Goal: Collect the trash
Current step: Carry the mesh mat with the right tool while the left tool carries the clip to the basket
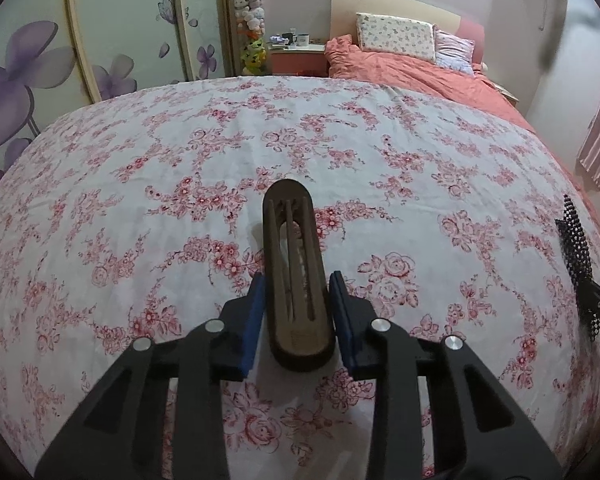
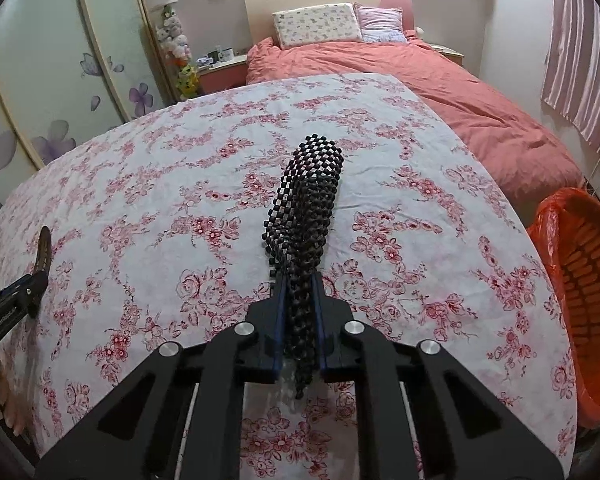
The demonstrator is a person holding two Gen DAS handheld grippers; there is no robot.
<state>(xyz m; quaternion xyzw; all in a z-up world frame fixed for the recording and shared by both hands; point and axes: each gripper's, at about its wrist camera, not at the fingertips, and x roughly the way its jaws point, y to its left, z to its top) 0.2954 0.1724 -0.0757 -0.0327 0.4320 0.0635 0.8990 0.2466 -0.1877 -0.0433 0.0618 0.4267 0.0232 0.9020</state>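
Both tongs grip trash: left gripper [image 1: 299, 320] a brown slotted case [image 1: 296, 276], right gripper [image 2: 299, 320] a beaded mat [image 2: 306, 208]; next, the orange bin [image 2: 580, 288] right of it.

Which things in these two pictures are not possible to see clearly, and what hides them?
- Left wrist view: the beaded piece is cut off by the right edge.
- Right wrist view: the orange bin is cut off by the right edge, so its contents are hidden.
- Left wrist view: the nightstand items are too small.

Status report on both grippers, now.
Left gripper shut on brown slotted piece. Right gripper shut on black beaded mat. Orange bin to right, path clear.
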